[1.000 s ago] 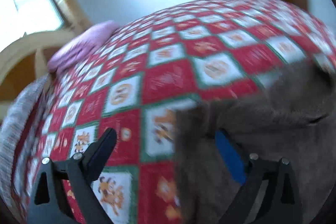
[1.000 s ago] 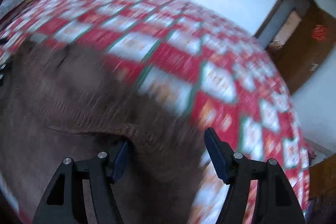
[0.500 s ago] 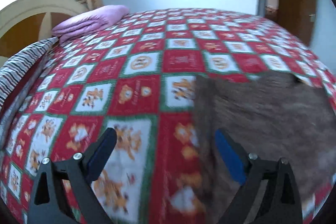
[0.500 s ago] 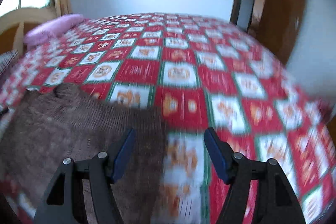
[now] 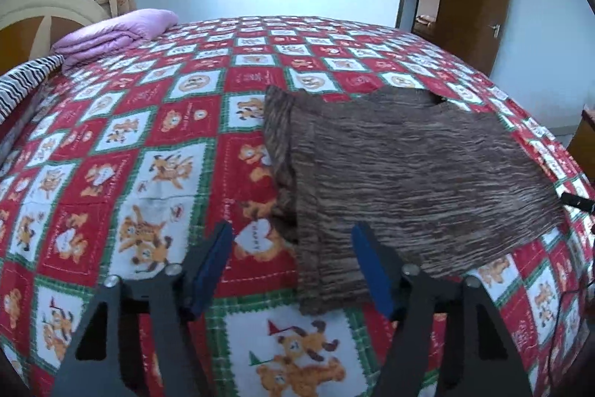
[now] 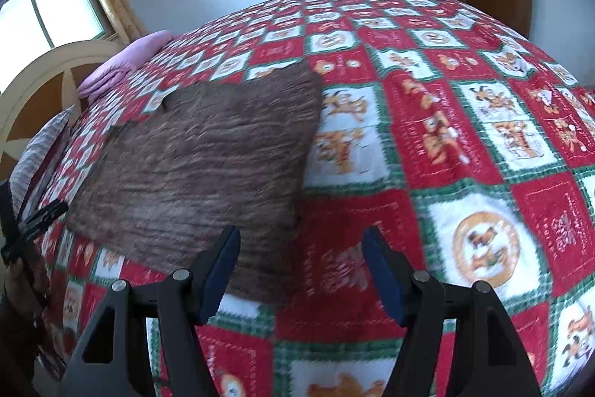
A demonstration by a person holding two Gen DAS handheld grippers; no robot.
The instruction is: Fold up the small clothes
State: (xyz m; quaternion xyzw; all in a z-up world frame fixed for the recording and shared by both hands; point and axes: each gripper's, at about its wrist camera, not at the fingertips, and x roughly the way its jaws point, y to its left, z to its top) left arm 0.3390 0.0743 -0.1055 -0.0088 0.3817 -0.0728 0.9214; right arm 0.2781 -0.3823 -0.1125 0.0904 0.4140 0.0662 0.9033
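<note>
One red-and-white checked bedspread (image 5: pixel 156 151) fills the room, brown sweater (image 5: pixel 409 170) flat on it; left gripper (image 5: pixel 293 266), jaws just narrowed, and right gripper (image 6: pixel 301 266) gape empty.

Home bedroom (quilted bed (image 5: pixel 193 151), headboard (image 5: pixel 41 2))

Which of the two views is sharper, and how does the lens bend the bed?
Left wrist view: mostly sharp; the brown garment shows its knit lines, and the bedspread bulges like a dome. Right wrist view: softer, with motion blur on the garment and the near squares of the bedspread; same dome bulge, and dark corners in both views.
</note>
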